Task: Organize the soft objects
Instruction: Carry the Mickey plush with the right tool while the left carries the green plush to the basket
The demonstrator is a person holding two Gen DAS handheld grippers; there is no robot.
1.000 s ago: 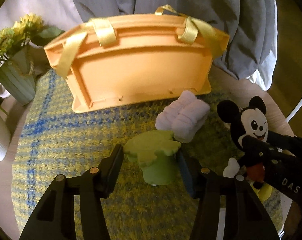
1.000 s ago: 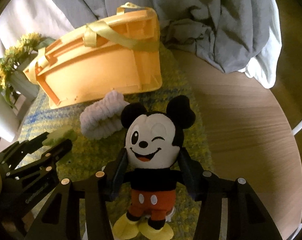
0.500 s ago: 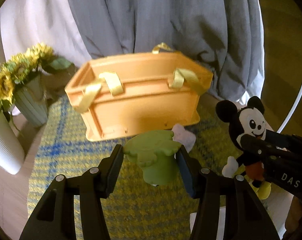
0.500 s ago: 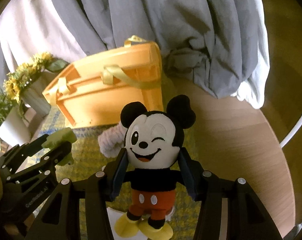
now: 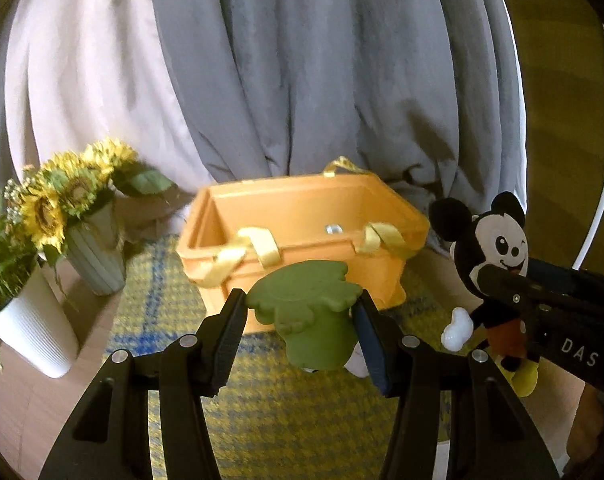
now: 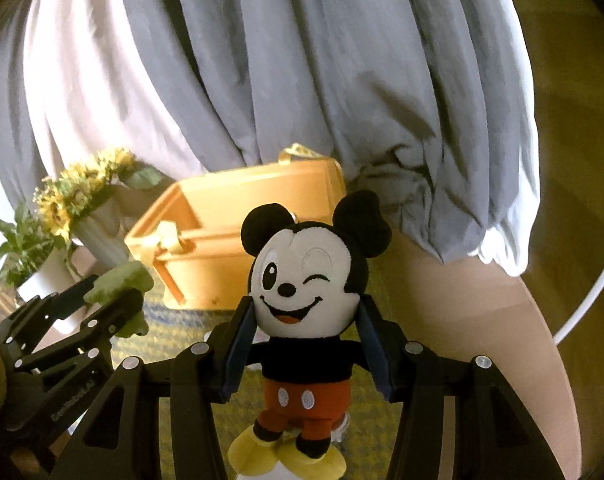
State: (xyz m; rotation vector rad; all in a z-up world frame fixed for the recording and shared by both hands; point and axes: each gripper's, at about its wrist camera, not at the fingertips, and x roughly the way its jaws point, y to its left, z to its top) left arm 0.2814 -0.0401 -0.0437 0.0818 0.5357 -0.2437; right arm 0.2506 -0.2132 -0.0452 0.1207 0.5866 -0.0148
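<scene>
Left wrist view: my left gripper point(image 5: 300, 316) is clamped on the green squishy toy point(image 5: 308, 312), now lifted clear of the mat point(image 5: 162, 320) in front of the orange basket point(image 5: 302, 216). Right gripper point(image 6: 306, 332) pinches the mouse plush point(image 6: 306, 292), raised too. Basket's inside shows now, so both look ready to drop in.

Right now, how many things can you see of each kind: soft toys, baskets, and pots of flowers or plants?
Soft toys: 2, the green toy and the mouse plush, each held in a tool.
Baskets: 1, the orange basket.
Pots: 2, the sunflower vase and the white pot.
Total: 5
</scene>
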